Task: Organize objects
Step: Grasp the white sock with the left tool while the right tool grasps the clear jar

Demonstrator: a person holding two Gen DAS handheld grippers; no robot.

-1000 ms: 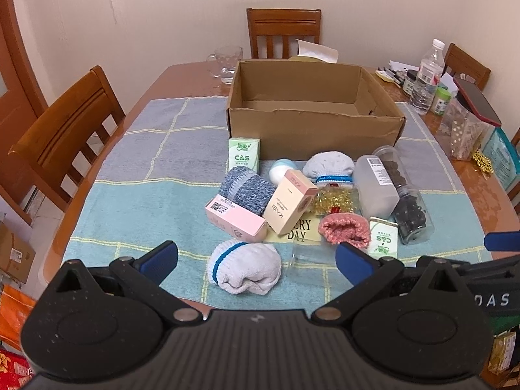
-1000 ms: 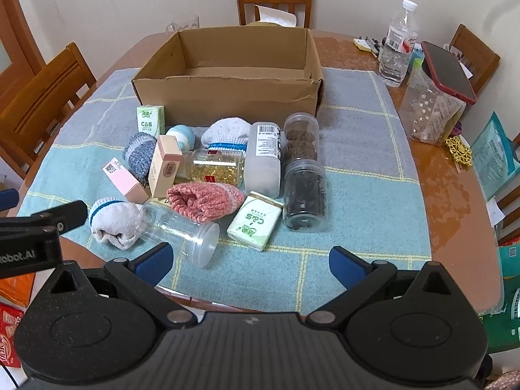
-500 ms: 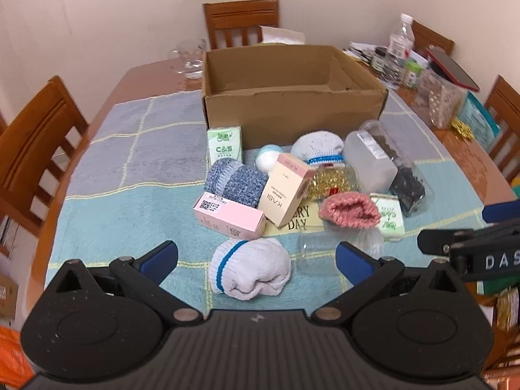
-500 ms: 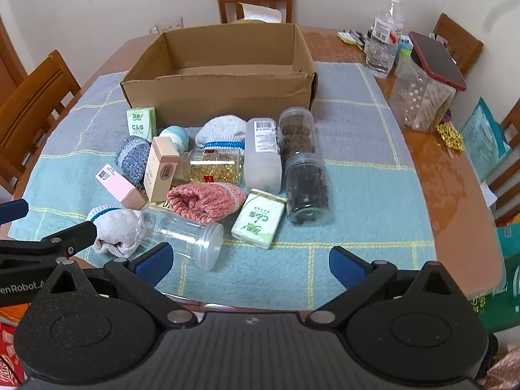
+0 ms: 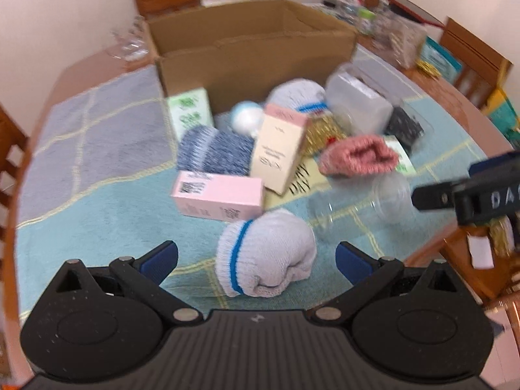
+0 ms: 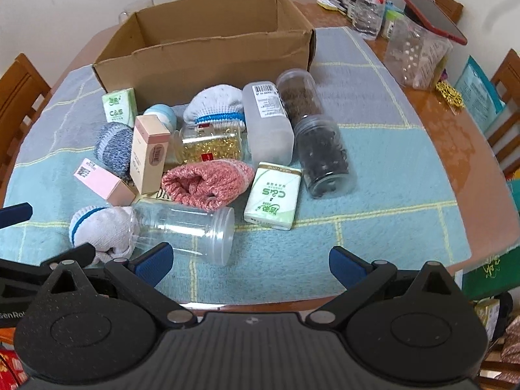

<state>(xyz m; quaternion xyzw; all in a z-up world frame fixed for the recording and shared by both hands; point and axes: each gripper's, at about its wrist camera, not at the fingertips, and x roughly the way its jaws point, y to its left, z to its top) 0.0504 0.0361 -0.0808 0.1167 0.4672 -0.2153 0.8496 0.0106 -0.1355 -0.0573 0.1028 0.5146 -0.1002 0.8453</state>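
Left gripper point(image 5: 256, 258) hung wide open, the white rolled sock point(image 5: 265, 256) right between its fingertips. Right gripper point(image 6: 250, 258) gaped too, gripping nothing, clear jar point(image 6: 185, 227) just ahead-left.

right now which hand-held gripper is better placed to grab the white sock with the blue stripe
Left. The left hand-held gripper is open, with the white sock centred between its fingers; the right hand-held gripper faces the clear jar.

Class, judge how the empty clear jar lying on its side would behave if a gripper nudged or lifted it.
The empty clear jar lies on its round side, so it would probably roll. Empty, it is likely light. Its smooth wall may slip between the fingers.
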